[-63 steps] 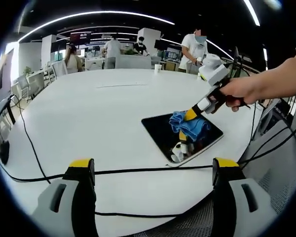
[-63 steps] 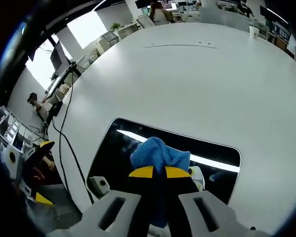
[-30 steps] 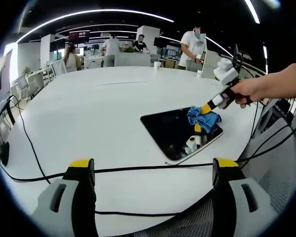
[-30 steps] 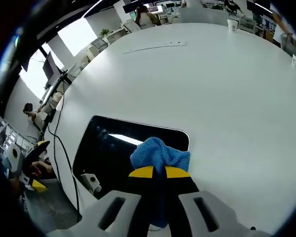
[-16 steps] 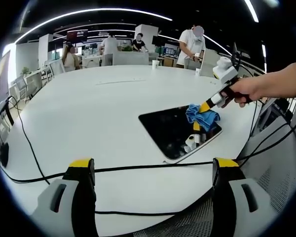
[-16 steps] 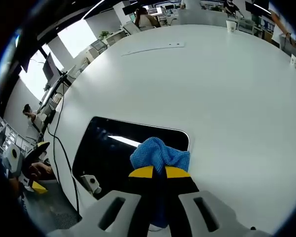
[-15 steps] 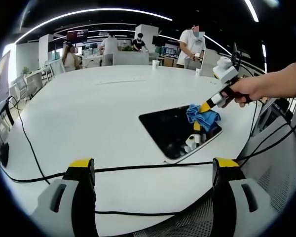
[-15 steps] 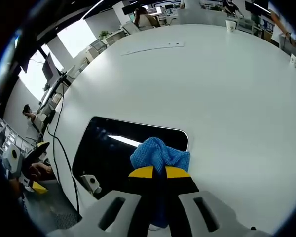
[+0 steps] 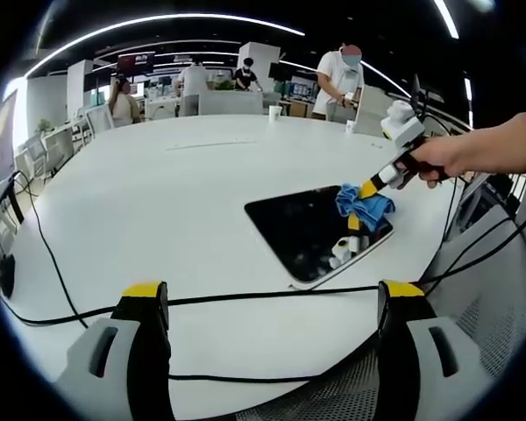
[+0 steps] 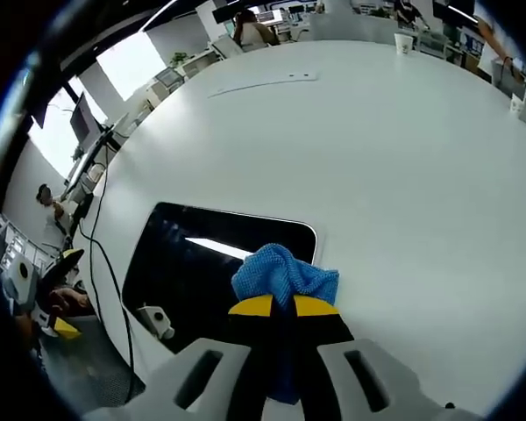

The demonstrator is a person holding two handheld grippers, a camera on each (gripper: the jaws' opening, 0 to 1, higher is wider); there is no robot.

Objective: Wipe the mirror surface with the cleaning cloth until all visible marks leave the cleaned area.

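Note:
A dark rectangular mirror [image 9: 309, 232] [image 10: 193, 259] lies flat on the white table [image 9: 158, 210], near its right edge. A bunched blue cleaning cloth [image 9: 363, 203] [image 10: 283, 275] rests on the mirror's far right corner. My right gripper [image 10: 283, 307] is shut on the cloth and presses it onto the glass; a hand holds this gripper [image 9: 368, 190] as it comes in from the right in the left gripper view. My left gripper [image 9: 272, 303] hangs open over the near table edge, well short of the mirror, with nothing between its jaws.
A black cable [image 9: 245, 303] runs across the table in front of the mirror. A paper cup [image 9: 274, 112] stands at the far side. Several people stand by desks beyond the table. More cables hang off the table's right edge [image 9: 473, 254].
My right gripper has slid the cloth along the mirror from its middle to its far right corner. The left gripper has stayed open and still.

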